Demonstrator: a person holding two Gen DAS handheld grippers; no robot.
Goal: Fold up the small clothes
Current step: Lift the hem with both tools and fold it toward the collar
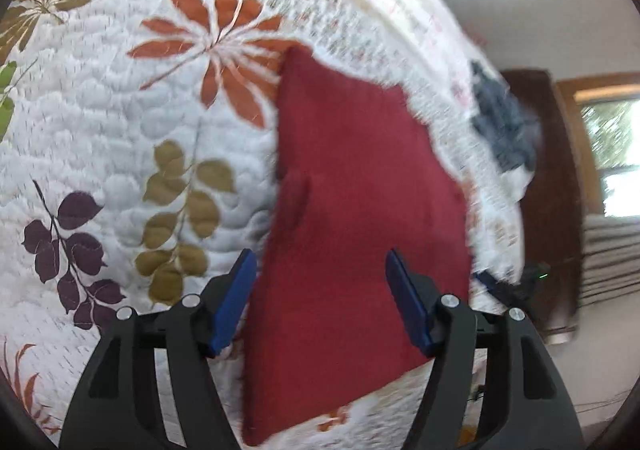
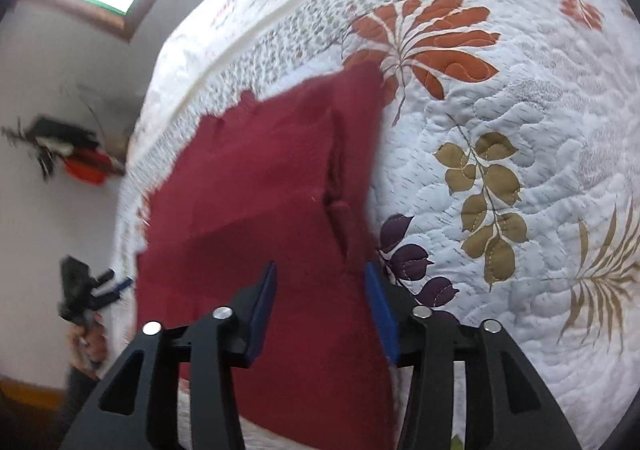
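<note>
Tool (image 1: 320, 300) open; red cloth (image 1: 360, 210) seemingly folded.

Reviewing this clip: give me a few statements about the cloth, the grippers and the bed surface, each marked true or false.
1. The red cloth lies on a quilt printed with leaves and flowers. True.
2. The left hand-held gripper is shut on the red cloth. False: its jaws stand apart, nothing pinched between them.
3. The right hand-held gripper is open. True.
4. The red cloth lies as a single flat layer. False: the right wrist view shows a folded layer with an edge running along it.
5. A dark blue-grey item lies on the bed beyond the red cloth. True.
6. The quilt is plain white. False: it carries orange, olive and purple leaf prints.
</note>
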